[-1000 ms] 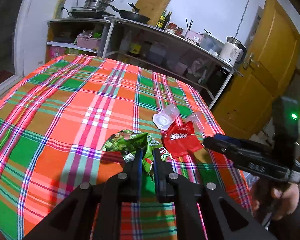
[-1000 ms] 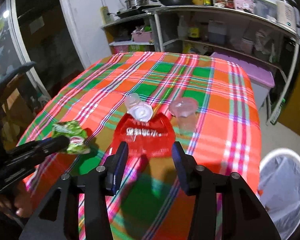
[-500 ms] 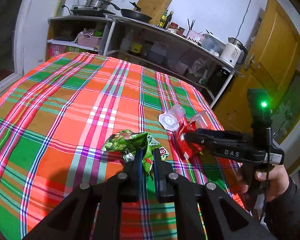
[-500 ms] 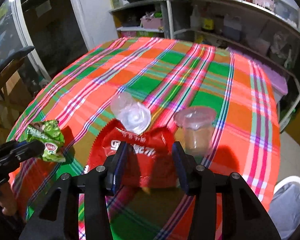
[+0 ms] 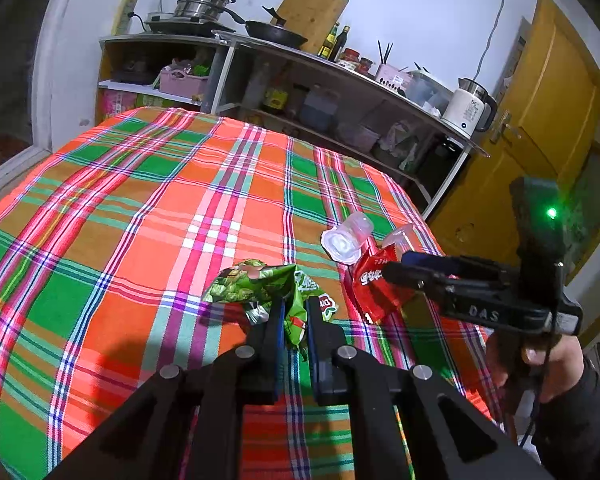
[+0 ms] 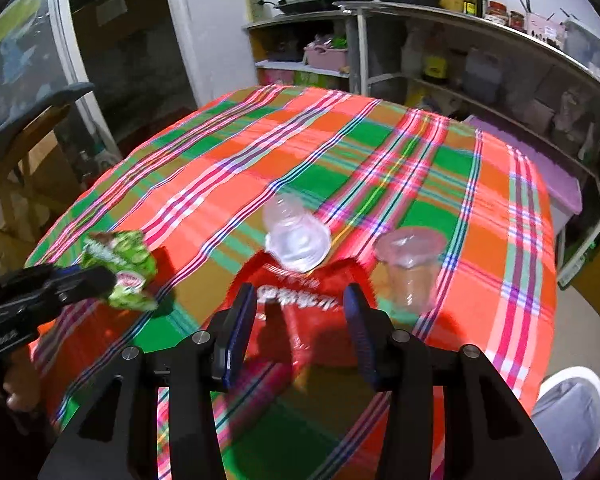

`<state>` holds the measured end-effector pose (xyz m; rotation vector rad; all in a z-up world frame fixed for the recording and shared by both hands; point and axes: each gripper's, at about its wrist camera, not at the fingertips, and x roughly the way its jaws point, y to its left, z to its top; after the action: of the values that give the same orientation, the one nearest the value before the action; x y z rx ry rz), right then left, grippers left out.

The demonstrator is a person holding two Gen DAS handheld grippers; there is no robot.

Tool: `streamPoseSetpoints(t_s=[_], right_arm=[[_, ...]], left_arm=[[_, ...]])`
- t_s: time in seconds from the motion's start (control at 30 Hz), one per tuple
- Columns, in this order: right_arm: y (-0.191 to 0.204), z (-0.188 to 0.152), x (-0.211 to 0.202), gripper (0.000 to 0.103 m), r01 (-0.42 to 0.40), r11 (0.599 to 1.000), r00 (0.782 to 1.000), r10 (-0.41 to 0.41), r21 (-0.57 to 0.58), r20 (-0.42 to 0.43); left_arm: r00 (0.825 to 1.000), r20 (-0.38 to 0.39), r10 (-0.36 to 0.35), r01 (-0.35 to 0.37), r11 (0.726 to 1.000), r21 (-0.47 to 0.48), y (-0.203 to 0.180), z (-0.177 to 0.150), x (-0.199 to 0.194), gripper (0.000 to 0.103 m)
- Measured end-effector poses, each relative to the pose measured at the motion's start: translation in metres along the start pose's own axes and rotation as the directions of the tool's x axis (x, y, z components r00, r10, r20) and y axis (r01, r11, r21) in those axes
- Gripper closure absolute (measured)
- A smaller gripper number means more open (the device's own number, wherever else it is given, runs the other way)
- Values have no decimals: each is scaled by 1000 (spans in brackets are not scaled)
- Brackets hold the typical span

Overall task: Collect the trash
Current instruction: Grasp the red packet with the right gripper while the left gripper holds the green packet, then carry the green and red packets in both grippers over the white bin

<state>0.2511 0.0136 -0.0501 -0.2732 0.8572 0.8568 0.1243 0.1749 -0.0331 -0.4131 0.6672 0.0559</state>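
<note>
Left claw (image 5: 293,312) pinches the crumpled green wrapper (image 5: 256,286) on the plaid table (image 5: 140,220); your right claw (image 6: 300,308) gapes around the red packet (image 6: 300,300), unclenched. Both films look featherlight, limp and slick, so bite a bunched fold. Thin clear cups (image 6: 296,236) would likely crush easily.

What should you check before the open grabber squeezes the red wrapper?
1. Right hand-held gripper open: ok, jaws wide apart.
2. Red wrapper between its fingers: ok, it sits in the gap.
3. Fallen clear cup out of the pinch: cannot tell, it lies against the wrapper's far edge.
4. Upright cup safe: ok, it stands to the right of the fingers.
5. Left hand-held gripper holding the green wrapper: ok, shut on it.
6. Trash bin nearby: ok, beside the table.
</note>
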Motion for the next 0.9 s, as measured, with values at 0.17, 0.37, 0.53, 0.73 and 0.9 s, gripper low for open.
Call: streamPoseSetpoints(t_s=[0.17,0.37,0.53,0.73,0.9], right_arm=[[-12,10,9,57,16,1000,1000,-16,2,0],[-25,17,20,56,-42,999,999,42,1,-28],[-32,18,28,56,-113,994,990,113,11,-79],[-23,12,26,56,-157,988,983,155,-13,-99],[-18,8,27,62,-153,988,984,152,-4,-90]], left_arm=[[1000,-4,-4,4,1000,1,1,0,0,93],[1000,-8,-7,7,1000,-1,3,-1,2,93],[1000,-12,-9,9,1000,-1,4,-3,2,93],[1000,-11,-8,8,1000,-1,4,-3,3,93],[1000,-16,-6,6,1000,1,3,-3,3,93]])
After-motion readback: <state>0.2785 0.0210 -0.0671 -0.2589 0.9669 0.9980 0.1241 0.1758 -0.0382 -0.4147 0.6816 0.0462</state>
